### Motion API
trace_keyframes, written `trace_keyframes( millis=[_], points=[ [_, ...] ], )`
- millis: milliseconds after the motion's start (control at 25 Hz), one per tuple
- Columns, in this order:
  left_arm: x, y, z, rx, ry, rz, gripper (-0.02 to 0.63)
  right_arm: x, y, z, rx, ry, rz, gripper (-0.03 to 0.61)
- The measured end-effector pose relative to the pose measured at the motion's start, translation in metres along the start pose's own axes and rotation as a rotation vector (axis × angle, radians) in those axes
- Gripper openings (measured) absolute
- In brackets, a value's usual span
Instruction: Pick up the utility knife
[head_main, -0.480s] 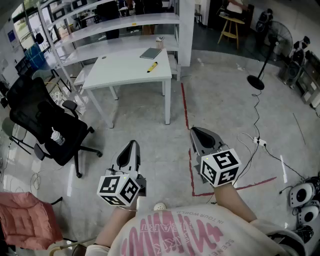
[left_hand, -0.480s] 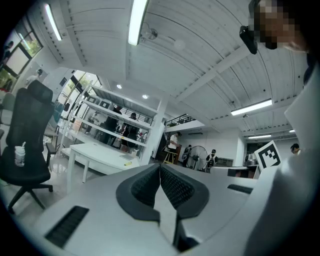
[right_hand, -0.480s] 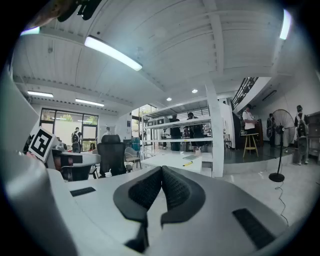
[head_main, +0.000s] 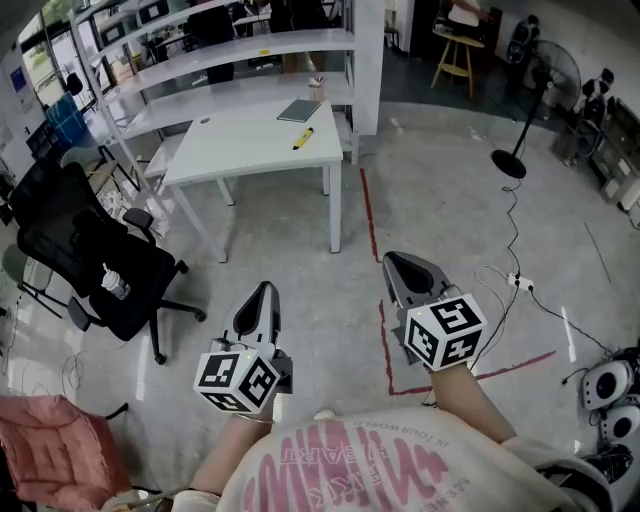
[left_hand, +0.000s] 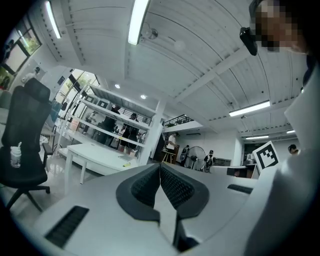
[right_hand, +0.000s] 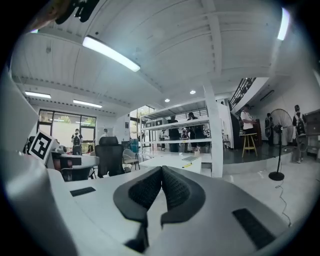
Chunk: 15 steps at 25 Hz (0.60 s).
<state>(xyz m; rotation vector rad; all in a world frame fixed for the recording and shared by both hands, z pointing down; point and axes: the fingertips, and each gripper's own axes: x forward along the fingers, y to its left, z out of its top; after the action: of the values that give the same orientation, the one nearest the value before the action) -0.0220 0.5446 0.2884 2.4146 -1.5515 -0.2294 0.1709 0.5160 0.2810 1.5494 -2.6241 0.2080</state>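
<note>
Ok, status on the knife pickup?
Left hand-held gripper shut, empty; right hand-held gripper same. Yellow utility knife lies on white table, well ahead, untouched. Nothing in between.

Almost nothing new. Nudged the right claw (head_main: 390, 257) a touch up and to the right. Shifted the head view a little, so pushed the counter (head_main: 230, 150), the chair (head_main: 95, 255) and the pink cushion (head_main: 50, 450) a bit lower. Tucked more of the shoe tip (head_main: 323, 413) behind the shirt (head_main: 350, 465).
</note>
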Motion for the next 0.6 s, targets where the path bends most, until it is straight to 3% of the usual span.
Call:
trace_keyframes(
  millis=[200,400,600],
  points=[
    [0.001,0.033,0.002,-0.014,0.005,-0.007,0.023,0.023,0.017,-0.010,0.044,-0.010,-0.005,0.017],
    [0.004,0.061,-0.001,-0.038,0.005,-0.007,0.023,0.047,0.036,-0.034,0.013,0.047,0.003,0.017],
    [0.028,0.078,-0.009,-0.084,0.019,0.006,0.023,0.077,0.022,-0.034,-0.014,0.080,0.016,0.017]
  ],
)
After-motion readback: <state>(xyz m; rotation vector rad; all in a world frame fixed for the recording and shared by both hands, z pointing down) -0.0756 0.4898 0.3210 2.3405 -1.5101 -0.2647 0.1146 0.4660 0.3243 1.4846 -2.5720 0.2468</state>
